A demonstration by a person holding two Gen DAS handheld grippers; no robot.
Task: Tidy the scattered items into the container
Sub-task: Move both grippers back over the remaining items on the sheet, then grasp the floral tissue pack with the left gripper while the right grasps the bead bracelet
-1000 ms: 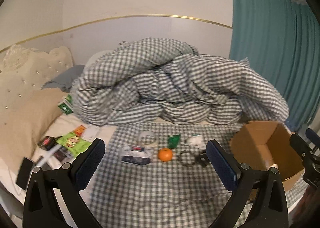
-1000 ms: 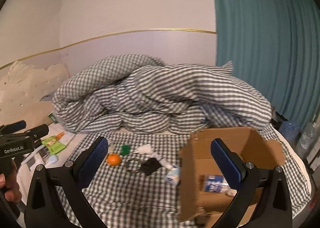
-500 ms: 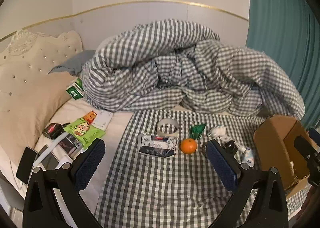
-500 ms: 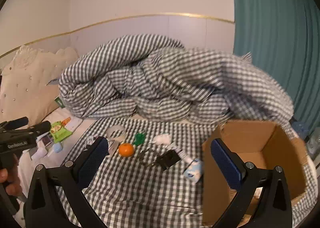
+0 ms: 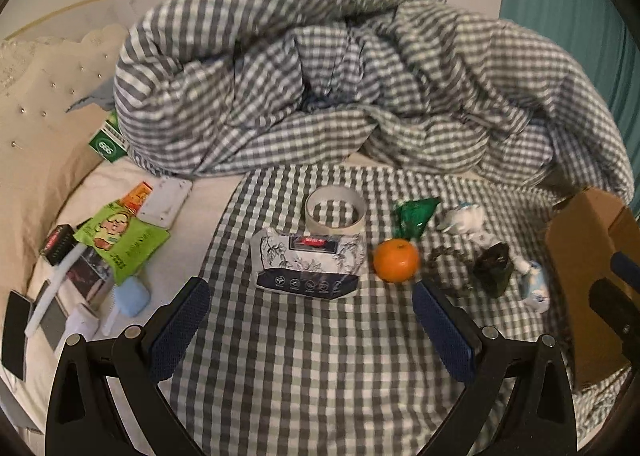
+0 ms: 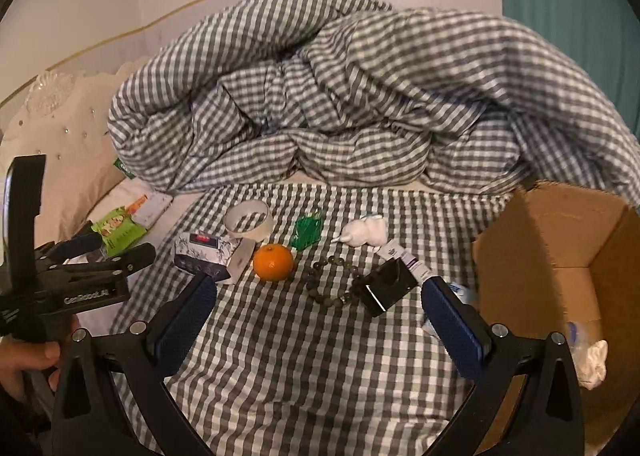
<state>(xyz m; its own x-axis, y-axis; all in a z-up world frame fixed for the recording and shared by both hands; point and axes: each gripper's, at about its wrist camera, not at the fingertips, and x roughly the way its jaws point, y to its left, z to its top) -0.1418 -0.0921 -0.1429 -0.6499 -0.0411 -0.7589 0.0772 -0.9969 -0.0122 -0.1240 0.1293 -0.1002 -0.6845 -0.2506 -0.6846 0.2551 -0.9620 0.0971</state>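
Both our left gripper [image 5: 311, 326] and right gripper [image 6: 318, 320] hover agape and empty; the orange [image 6: 273, 262], tape roll [image 6: 249, 222] and beads [image 6: 328, 288] remain outside the cardboard box [image 6: 560, 256], which already holds a few items.

Before you, the bed [image 5: 304, 372] wears a grey-checked gingham sheet. On it: a round orange tangerine [image 5: 396, 259] at centre, a white tape ring [image 5: 335, 211] at eleven o'clock, a floral tissue pack [image 5: 310, 263] at nine, an open brown cardboard box [image 6: 560, 280] at three.
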